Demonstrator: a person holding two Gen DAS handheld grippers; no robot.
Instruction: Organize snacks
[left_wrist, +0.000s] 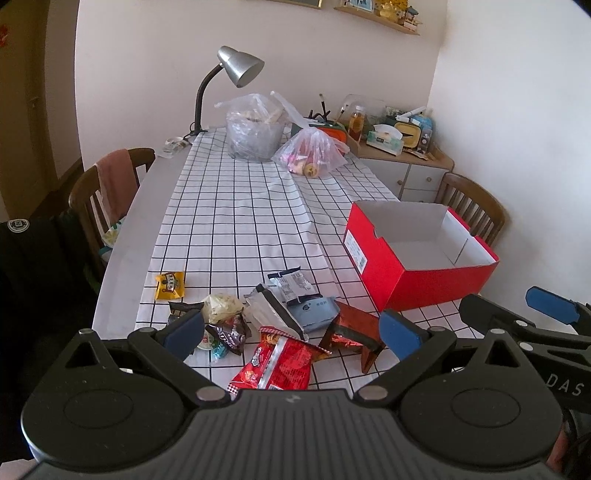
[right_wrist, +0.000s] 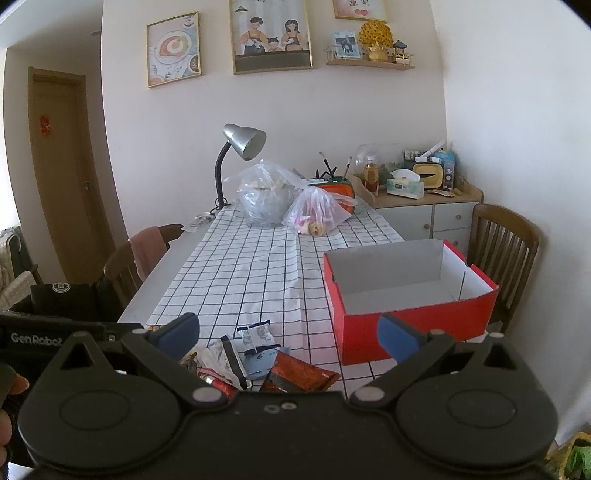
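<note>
Several snack packets lie in a pile near the table's front edge: a red chip bag (left_wrist: 275, 363), a dark red packet (left_wrist: 354, 326), a blue-grey packet (left_wrist: 314, 308), a white packet (left_wrist: 273, 314), a yellow packet (left_wrist: 170, 285). An empty red box (left_wrist: 417, 254) with a white inside stands to their right, also in the right wrist view (right_wrist: 406, 295). My left gripper (left_wrist: 291, 332) is open and empty just above the pile. My right gripper (right_wrist: 288, 336) is open and empty, held over the pile's right side; its blue fingertips (left_wrist: 550, 304) show at right in the left wrist view.
A checked cloth (left_wrist: 240, 214) covers the table. At the far end stand a desk lamp (left_wrist: 236, 70) and two plastic bags (left_wrist: 310, 151). Wooden chairs stand at left (left_wrist: 107, 184) and right (left_wrist: 469, 206). A cluttered cabinet (left_wrist: 406, 162) is behind.
</note>
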